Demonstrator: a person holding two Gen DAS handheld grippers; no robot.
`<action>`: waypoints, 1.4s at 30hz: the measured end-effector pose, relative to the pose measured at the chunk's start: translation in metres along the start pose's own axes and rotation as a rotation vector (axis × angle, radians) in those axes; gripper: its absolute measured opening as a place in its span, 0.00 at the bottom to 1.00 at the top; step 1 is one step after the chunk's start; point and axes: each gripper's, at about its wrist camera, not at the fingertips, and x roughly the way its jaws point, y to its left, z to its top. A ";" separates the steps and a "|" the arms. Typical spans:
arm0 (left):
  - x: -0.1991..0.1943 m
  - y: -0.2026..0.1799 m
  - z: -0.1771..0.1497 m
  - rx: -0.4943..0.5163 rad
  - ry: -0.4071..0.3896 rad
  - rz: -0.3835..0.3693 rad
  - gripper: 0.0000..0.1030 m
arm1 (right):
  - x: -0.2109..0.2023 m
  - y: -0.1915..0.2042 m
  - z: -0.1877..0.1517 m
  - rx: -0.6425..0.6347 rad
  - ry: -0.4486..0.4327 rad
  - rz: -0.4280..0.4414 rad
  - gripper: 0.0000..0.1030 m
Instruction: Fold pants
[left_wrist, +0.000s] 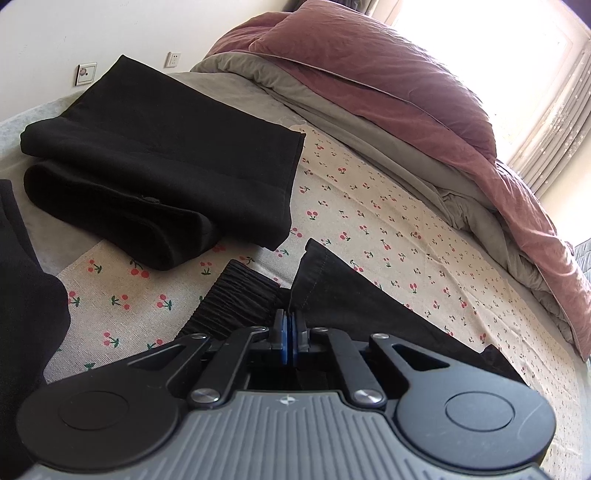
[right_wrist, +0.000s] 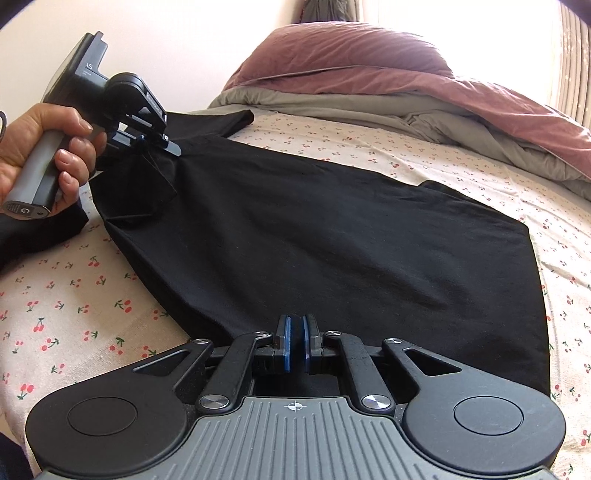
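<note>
Black pants (right_wrist: 332, 236) lie spread on the cherry-print bed sheet (right_wrist: 74, 295). My left gripper (left_wrist: 289, 317) is shut on the pants' fabric (left_wrist: 332, 291) beside the gathered elastic waistband (left_wrist: 240, 299); it also shows in the right wrist view (right_wrist: 155, 146), held by a hand and pinching a lifted corner of the cloth. My right gripper (right_wrist: 295, 325) sits at the near edge of the pants with its blue pads (right_wrist: 286, 343) a narrow gap apart; I see no cloth between them.
A stack of folded black garments (left_wrist: 159, 173) lies on the sheet (left_wrist: 369, 229) ahead left. A pink and grey duvet (left_wrist: 388, 96) is bunched along the far side of the bed. More black cloth (left_wrist: 22, 280) hangs at the left edge.
</note>
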 end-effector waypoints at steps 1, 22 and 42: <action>0.001 0.001 0.000 -0.007 0.003 -0.001 0.04 | -0.001 0.000 -0.001 -0.001 -0.001 0.001 0.08; -0.002 -0.091 -0.058 0.434 0.182 -0.033 0.28 | 0.001 -0.013 -0.007 0.074 0.009 0.022 0.25; -0.067 -0.073 -0.048 0.511 -0.105 0.481 0.52 | -0.040 -0.046 0.001 0.163 0.018 0.095 0.31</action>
